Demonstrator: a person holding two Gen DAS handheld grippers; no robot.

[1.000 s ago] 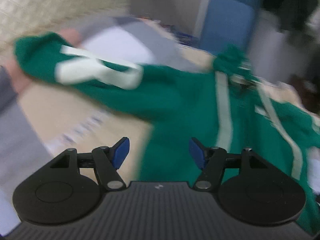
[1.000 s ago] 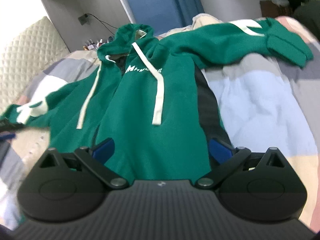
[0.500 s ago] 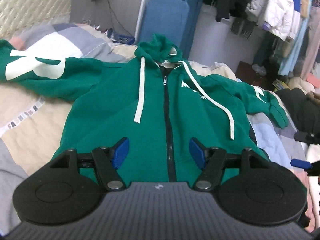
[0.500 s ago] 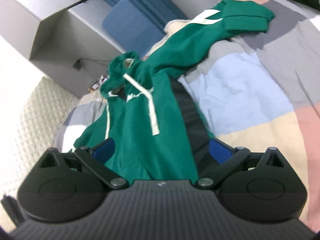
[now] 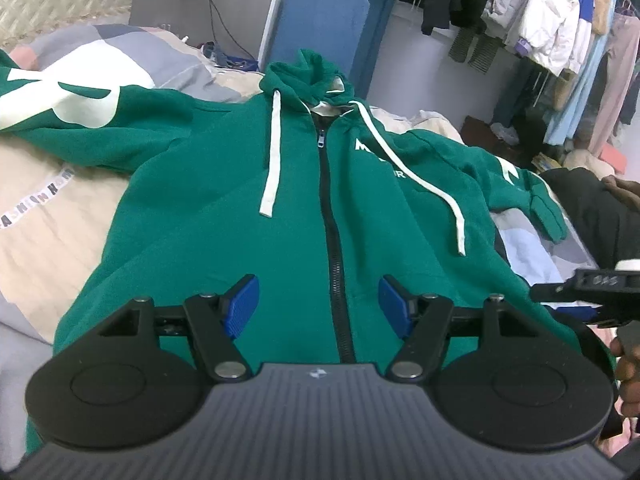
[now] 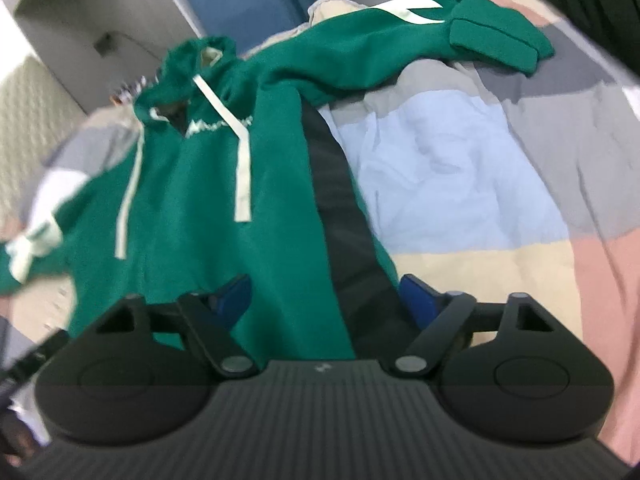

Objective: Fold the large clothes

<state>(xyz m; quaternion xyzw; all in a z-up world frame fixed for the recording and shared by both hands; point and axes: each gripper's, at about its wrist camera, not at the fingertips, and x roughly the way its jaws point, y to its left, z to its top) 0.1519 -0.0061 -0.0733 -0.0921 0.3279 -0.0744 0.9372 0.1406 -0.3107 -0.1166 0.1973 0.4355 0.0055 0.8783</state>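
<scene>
Nearest in the left wrist view, the left tool (image 5: pixel 319 306) hovers above the lower front of a green zip-up hoodie (image 5: pixel 248 216), its blue pads standing wide apart with nothing pressed between them. The dark zipper (image 5: pixel 331 240) runs up the middle of the garment, straight ahead between the pads. At the near right edge of this view, part of the right tool (image 5: pixel 592 288) shows, carried by a hand (image 5: pixel 628 364).

In the right wrist view, which is slightly blurred, the right tool (image 6: pixel 322 300) sits over the hoodie's right side edge, where a dark side panel (image 6: pixel 340 216) borders the green. Its jaws are closing, with that edge of cloth lying between the pads and not yet pinched.

The hoodie lies face up, spread on a bed (image 5: pixel 48 208) covered in patchwork bedding. Two white drawstrings (image 5: pixel 272 160) trail down the chest. Both sleeves reach outward, left and right. Farther off, the hood (image 5: pixel 312 76) points toward a blue panel (image 5: pixel 324 28) by the wall, and hanging clothes (image 5: pixel 552 28) fill the far right.
</scene>
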